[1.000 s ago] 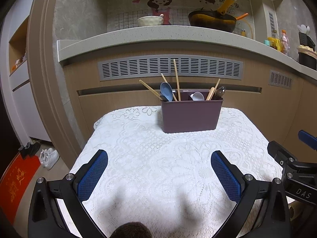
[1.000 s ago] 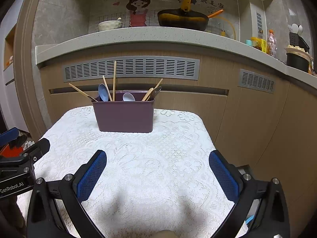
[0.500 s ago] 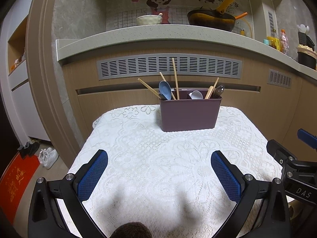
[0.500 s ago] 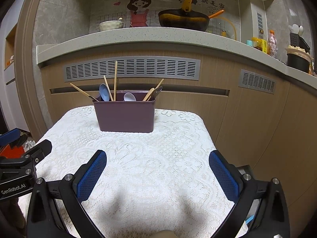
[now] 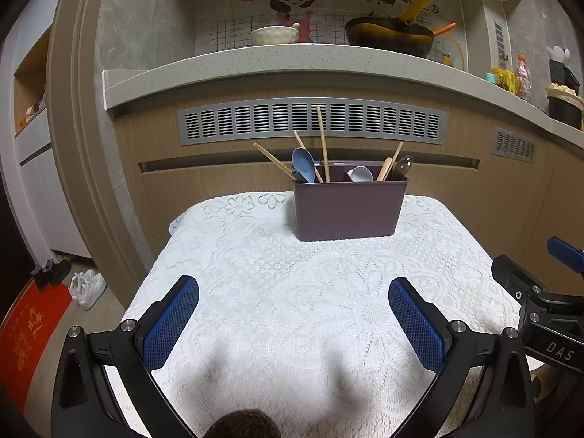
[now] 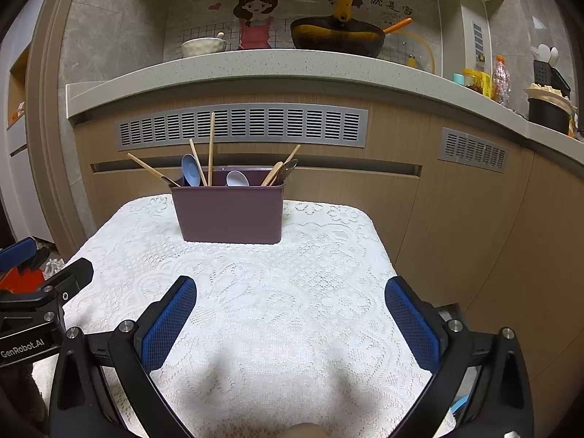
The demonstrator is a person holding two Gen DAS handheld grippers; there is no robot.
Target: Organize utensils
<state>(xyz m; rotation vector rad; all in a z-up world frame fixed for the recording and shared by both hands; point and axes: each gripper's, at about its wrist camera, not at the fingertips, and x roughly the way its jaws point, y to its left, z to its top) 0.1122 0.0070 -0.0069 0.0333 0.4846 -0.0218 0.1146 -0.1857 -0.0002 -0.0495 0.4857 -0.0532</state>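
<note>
On the lace tablecloth (image 5: pixel 292 292), the utensil holder (image 5: pixel 348 208) stands beyond both wide-open, empty jaws.

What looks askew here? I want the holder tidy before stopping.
One chopstick leans far out over the left rim of the purple holder, unlike the more upright ones. Nothing is spilled on the lace cloth.

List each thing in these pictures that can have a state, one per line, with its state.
left gripper: open, empty, above the tablecloth
right gripper: open, empty
purple utensil holder: upright, holding utensils
blue spoon: bowl up, in the holder
chopsticks: standing, leaning apart
lace tablecloth: spread flat
</note>
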